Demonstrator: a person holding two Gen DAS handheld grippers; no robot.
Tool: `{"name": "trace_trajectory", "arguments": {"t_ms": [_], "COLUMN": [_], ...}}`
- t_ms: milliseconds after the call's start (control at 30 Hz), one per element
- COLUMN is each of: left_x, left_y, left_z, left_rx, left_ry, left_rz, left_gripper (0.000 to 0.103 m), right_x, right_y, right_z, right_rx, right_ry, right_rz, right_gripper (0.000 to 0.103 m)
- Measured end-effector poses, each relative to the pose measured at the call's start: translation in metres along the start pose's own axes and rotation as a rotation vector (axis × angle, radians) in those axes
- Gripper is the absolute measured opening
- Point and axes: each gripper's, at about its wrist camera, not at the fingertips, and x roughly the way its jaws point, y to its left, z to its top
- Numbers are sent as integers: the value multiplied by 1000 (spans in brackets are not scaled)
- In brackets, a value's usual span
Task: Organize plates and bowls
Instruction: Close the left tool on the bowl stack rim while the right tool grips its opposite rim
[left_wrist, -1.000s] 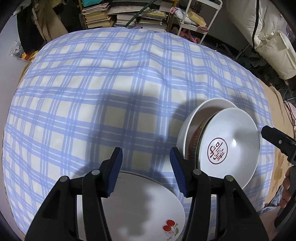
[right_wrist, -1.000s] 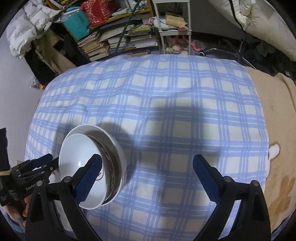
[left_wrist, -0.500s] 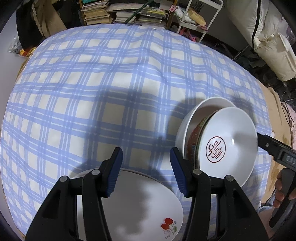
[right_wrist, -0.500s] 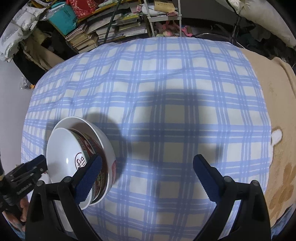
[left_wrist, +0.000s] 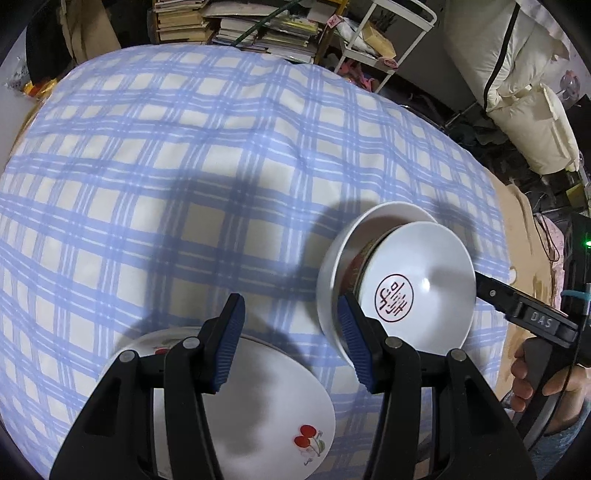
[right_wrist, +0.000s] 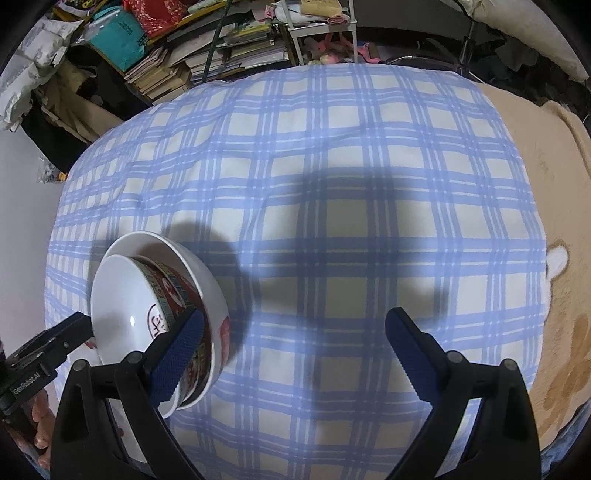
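Looking down, I see my left gripper with jaws half open and empty over the cherry plate; the nested bowls lie between both grippers. My right gripper, jaws wide and empty, has them at its left jaw.

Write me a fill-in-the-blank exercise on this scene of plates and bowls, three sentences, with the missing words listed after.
1. The white bowl with a red round emblem inside sits nested in a second, larger white ____.
2. The flat white plate below the left claw carries a small painted picture of red ____.
3. The dishes rest on a cloth checked in white and ____.

Missing words: bowl; cherries; blue
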Motion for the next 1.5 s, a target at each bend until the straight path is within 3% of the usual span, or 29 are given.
{"name": "trace_trajectory", "arguments": {"t_ms": [400, 633, 833, 900, 967, 1267, 1500], "left_x": [11, 9, 10, 10, 9, 7, 8], "left_y": [-3, -8, -2, -2, -5, -16, -22], "left_z": [-1, -2, 0, 0, 0, 0, 0], "left_rx": [9, 35, 10, 10, 27, 76, 99], "left_ry": [17, 8, 16, 15, 6, -22, -28], "left_rz": [34, 63, 43, 45, 64, 132, 197], "left_gripper": [52, 52, 52, 52, 52, 52, 53], "right_x": [-1, 0, 2, 2, 2, 1, -1], "right_y": [2, 0, 2, 1, 2, 9, 16], "right_z": [0, -1, -3, -3, -3, -5, -7], "right_rx": [0, 9, 34, 35, 31, 10, -18], "right_ry": [4, 19, 20, 24, 31, 35, 18], "right_rz": [18, 60, 85, 98, 109, 182, 179], "right_gripper": [102, 94, 86, 80, 67, 35, 32]}}
